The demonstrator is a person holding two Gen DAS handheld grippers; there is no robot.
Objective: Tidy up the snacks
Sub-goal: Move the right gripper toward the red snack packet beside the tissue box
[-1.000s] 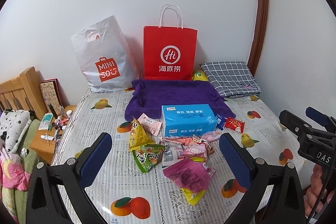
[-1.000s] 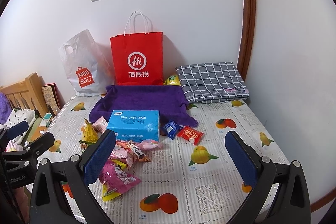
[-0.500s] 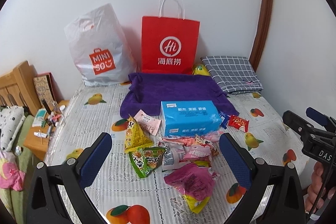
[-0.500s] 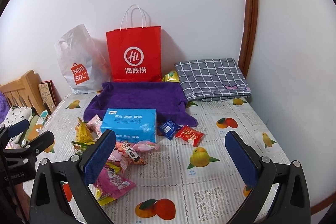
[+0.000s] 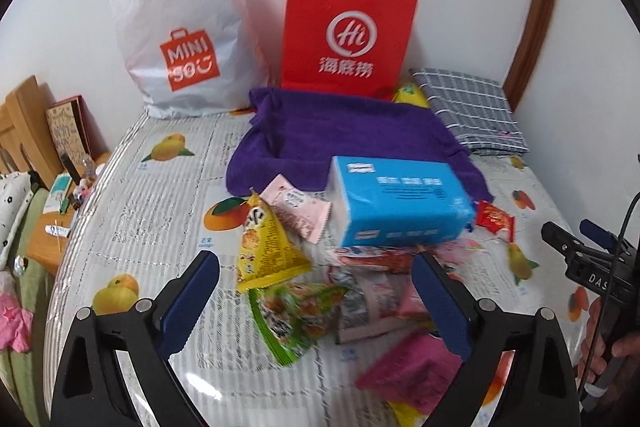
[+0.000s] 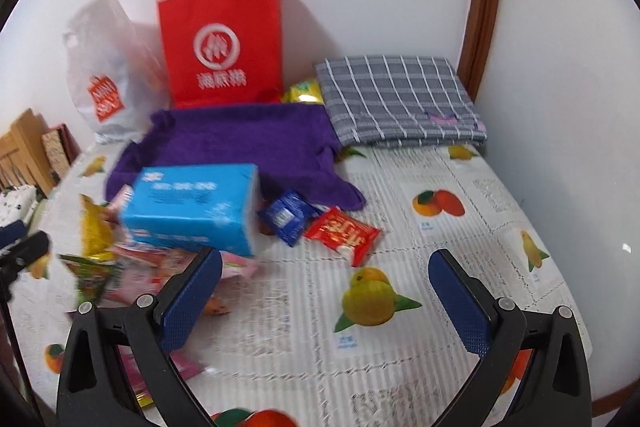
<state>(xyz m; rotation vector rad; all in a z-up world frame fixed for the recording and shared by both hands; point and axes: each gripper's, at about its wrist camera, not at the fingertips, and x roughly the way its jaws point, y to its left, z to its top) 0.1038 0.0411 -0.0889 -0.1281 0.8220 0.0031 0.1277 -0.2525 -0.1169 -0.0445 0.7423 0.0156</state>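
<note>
The left gripper [image 5: 316, 297], jaws wide but just narrowing, hangs over the green snack packet [image 5: 294, 311] at lower centre, gripping nothing. The right gripper [image 6: 326, 297] gapes empty above the fruit-print tablecloth [image 6: 460, 239]. Mid-frame lie the blue tissue pack [image 5: 396, 205] and purple towel [image 5: 340, 135].

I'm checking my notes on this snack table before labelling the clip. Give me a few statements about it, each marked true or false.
1. The blue tissue pack lies partly on the purple towel. True.
2. The red paper bag lies flat on the table. False: it stands upright against the wall.
3. The left gripper is shut on the yellow triangular snack packet. False: its jaws stand wide apart and have just been closing a little, gripping nothing.
4. A red snack packet lies beside a dark blue one. True.
5. The right gripper is open and holds nothing. True.
</note>
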